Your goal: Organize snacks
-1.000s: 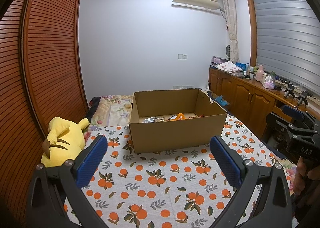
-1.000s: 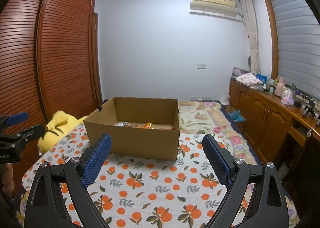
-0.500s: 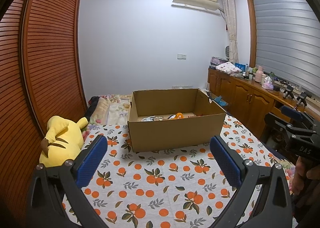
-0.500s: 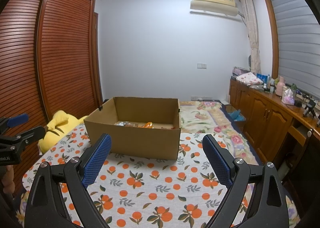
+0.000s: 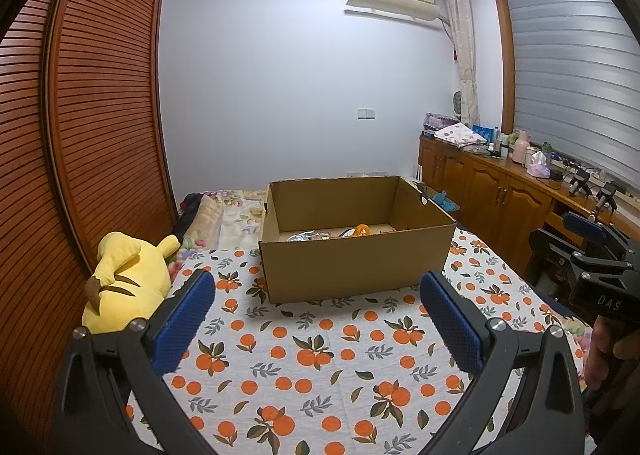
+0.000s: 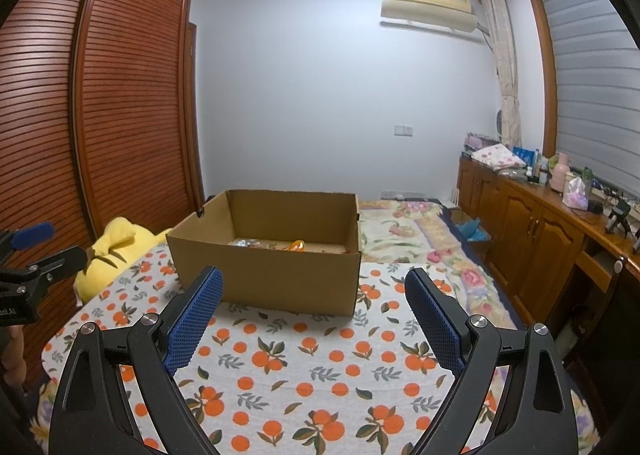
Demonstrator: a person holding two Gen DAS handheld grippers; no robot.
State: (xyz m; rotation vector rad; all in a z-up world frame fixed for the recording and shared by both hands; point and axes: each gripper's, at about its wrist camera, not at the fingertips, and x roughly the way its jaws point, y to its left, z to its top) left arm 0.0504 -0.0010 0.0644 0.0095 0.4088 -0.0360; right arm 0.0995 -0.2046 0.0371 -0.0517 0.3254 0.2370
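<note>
Bed cover: white cloth printed with oranges and green leaves [image 5: 320, 359], spread flat; no loose snack shows on the part of it in view.
Box: open brown cardboard box [image 5: 356, 267] standing on the cloth, flaps off or folded away, near wall facing both cameras.
Plush: yellow stuffed toy [image 5: 128, 283] lying at the left edge of the cloth, against the slatted wooden wardrobe [image 5: 80, 135], apart from the box.
Left gripper: black frame with blue ribbed pads [image 5: 320, 319], fingers spread wide with nothing between them, held above the cloth short of the box.
Right gripper: same build [image 6: 316, 315], fingers likewise parted and empty, held short of the box's near wall.
Snacks: small items on the box floor [image 5: 320, 235], a silvery wrapper and something orange; the near wall hides most of the floor, so count and arrangement cannot be told.
Stage: snacks lie inside the box and both grippers are empty; this fits packing just finished as well as sorting inside the box to come.
Handling note: any reach into the box should clear the near wall from above, since cardboard this light would likely slide on cloth if nudged.
Change over one second: box sits slightly lower and farther in both views; fingers equally wide; contents unchanged.
</note>
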